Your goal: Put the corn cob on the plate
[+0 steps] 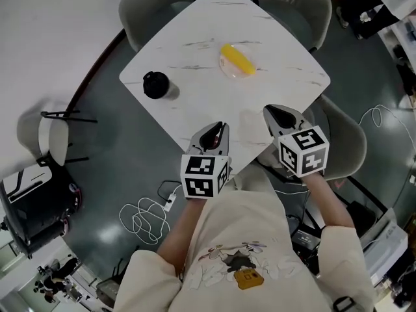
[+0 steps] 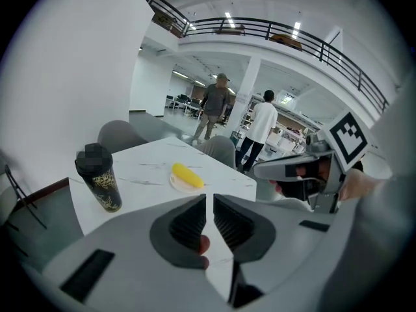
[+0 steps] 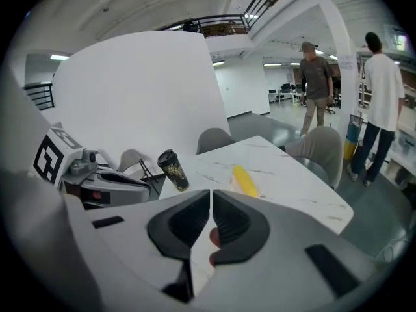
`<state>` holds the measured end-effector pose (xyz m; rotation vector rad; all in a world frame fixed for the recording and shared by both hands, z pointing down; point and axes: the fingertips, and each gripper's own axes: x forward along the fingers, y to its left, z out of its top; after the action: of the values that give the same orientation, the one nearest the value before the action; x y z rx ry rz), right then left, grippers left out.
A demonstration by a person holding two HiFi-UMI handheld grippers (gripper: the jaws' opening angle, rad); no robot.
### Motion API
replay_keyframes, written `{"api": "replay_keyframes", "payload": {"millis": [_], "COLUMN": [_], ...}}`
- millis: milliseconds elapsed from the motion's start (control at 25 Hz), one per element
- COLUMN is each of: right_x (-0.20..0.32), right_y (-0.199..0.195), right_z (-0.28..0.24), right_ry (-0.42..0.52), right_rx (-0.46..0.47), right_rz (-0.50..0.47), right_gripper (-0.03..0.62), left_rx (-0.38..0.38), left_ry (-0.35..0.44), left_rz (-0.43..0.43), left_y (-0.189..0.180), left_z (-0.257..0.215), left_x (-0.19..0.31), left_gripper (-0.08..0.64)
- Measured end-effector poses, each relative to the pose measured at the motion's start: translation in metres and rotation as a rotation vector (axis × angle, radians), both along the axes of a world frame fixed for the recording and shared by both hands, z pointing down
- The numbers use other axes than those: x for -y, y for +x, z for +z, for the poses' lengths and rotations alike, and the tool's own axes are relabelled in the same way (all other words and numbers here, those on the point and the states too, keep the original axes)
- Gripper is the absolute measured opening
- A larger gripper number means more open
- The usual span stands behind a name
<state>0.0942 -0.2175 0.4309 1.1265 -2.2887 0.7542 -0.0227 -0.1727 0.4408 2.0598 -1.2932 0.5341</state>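
Head view, from above: a white marbled tabletop (image 1: 195, 112) set corner-on, with grey chairs (image 1: 146, 5) around it. The corn cob (image 1: 237, 60) lies on the small pale plate (image 1: 225, 68) toward the far side. A black cup (image 1: 155, 84) stands well apart at the left. The left gripper (image 1: 220, 127) and right gripper (image 1: 269, 112) hover side by side over the near corner, each carrying a cube of black-and-white square markers.

Only this view shows the person's cream shirt and the cables on the floor (image 1: 123, 168).

Left gripper view: the fingers (image 2: 188, 221) are drawn together to a thin slit with nothing between them. Beyond them are the cob (image 2: 186, 174) on its plate (image 2: 178, 184), the cup (image 2: 99, 178) and the right gripper (image 2: 286, 169). Two people (image 2: 214, 103) stand in the hall behind, which the head view does not show.

Right gripper view: the fingers (image 3: 235, 223) are likewise together and empty. The cob (image 3: 245, 180), the cup (image 3: 172, 169) and the left gripper (image 3: 107, 182) lie ahead. The plate is almost hidden under the cob here.

The gold pattern on the cup cannot be read in any view, and the shirt's printed picture carries no legible words.
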Motion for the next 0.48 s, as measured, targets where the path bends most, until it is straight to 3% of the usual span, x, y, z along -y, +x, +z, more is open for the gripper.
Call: {"api": "replay_keyframes", "payload": {"millis": [160,480], "right_x": [-0.02,-0.06], "right_y": [-0.002,0.003], "right_z": [-0.023,-0.046], "right_ry": [0.061,0.083], "right_rx": [0.009,0.061], "right_rz": [0.002,0.012], "right_gripper": [0.006,0.006], "left_rx": [-0.001,0.012], "left_ry": [0.012,0.052], "left_rz": [0.001,-0.014], "left_y": [0.001,0.005], "left_z": [-0.012,-0.04], "left_x": [-0.016,-0.053], "left_gripper": [0.04,0.04]}}
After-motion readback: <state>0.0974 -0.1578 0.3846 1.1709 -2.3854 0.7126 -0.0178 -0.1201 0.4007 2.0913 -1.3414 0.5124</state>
